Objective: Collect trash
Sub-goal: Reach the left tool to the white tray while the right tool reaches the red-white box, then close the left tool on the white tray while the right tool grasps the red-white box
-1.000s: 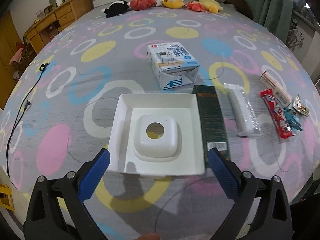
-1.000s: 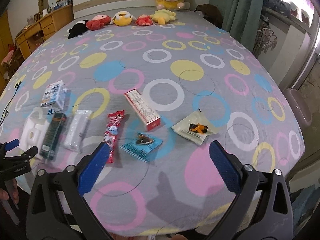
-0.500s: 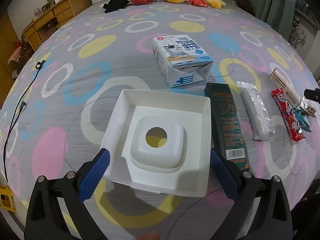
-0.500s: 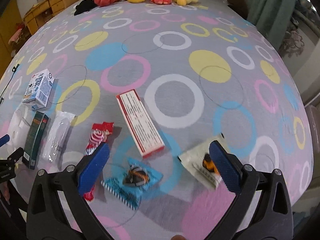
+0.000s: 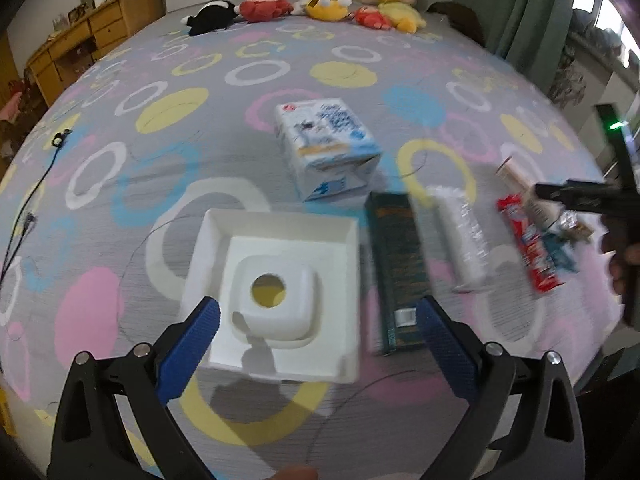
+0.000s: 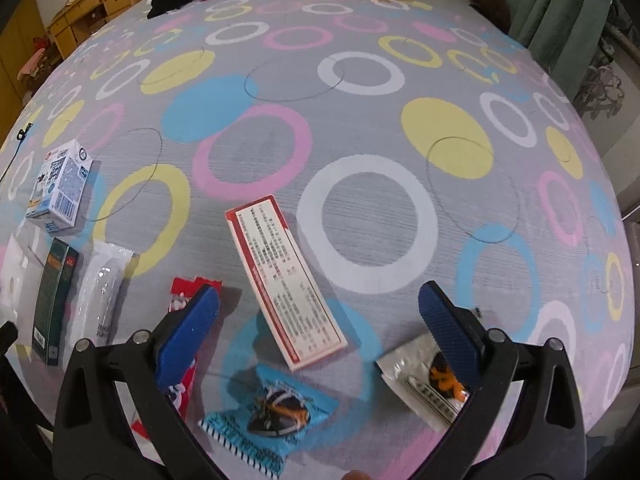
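Observation:
Trash lies in a row on a bed with a ring-patterned cover. My left gripper (image 5: 318, 322) is open, its blue pads either side of a white foam tray (image 5: 280, 296) with a holed insert. Beyond it stand a milk carton (image 5: 326, 148), a dark green box (image 5: 396, 272), a clear wrapper (image 5: 460, 240) and a red wrapper (image 5: 528, 244). My right gripper (image 6: 320, 320) is open above a long red-and-white box (image 6: 286, 280). A blue snack wrapper (image 6: 266, 412) lies just under it, a white sachet (image 6: 420, 376) by its right finger, the red wrapper (image 6: 182, 384) behind its left finger.
Plush toys (image 5: 320, 6) line the far edge of the bed. A wooden dresser (image 5: 84, 44) stands at the left, green curtains (image 6: 560, 8) at the right. A black cable (image 5: 24, 216) runs along the bed's left side. The right gripper's body (image 5: 588, 192) shows at the left view's right edge.
Both grippers have moved forward and lower over the bed. The left one now straddles the near part of the foam tray; the right one has closed in on the red-and-white box.

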### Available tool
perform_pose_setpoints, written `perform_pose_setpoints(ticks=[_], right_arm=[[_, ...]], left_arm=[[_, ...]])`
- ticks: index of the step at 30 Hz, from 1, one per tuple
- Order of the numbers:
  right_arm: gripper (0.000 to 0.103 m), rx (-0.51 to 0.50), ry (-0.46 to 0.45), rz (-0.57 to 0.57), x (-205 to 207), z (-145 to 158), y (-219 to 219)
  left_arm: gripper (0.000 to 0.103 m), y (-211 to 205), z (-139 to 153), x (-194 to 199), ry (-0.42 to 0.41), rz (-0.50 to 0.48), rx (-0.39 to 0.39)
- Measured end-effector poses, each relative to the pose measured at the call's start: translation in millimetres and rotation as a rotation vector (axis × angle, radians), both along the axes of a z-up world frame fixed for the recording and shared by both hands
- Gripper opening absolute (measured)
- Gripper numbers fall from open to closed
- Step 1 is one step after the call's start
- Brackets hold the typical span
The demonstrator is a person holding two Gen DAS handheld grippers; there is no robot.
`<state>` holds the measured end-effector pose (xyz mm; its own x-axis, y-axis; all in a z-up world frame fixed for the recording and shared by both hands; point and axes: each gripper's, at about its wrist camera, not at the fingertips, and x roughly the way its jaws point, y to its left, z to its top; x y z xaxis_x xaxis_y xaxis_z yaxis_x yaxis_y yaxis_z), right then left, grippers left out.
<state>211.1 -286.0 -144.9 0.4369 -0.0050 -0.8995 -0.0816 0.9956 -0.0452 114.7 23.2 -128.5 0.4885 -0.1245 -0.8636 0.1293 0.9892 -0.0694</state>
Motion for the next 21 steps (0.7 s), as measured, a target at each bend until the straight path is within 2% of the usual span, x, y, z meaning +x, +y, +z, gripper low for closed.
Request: perform_pose_setpoints(ticks=[5, 7, 11, 13, 15, 21], right_arm=[[0.098, 0.001, 0.039, 0.022, 10.1, -15.0, 5.8], [0.098, 0.002, 0.051, 0.025, 11.9, -19.2, 6.8], [0.096, 0.000, 0.065, 0.040, 16.1, -25.3, 9.7], [0.088, -0.003, 0.075, 0.052, 17.6, -27.3, 13.0], [0.079, 0.011, 0.082, 0.067, 19.1, -28.9, 15.6], [0.079, 0.004, 0.076, 0.082, 23.5, -30.1, 17.4]], left_arm=[[0.075, -7.0, -7.1, 4.4, 0.039, -0.018, 0.001], [0.075, -6.5, -8.8, 5.7, 0.039, -0.011, 0.003], [0.064, -4.6, -7.4, 8.8, 0.047, -0.010, -0.013], [0.060, -2.6, -5.6, 10.4, 0.054, -0.016, -0.038], [0.060, -1.5, -5.8, 10.1, 0.057, -0.016, -0.026], [0.061, -1.8, -8.5, 11.0, 0.051, -0.027, 0.013]])
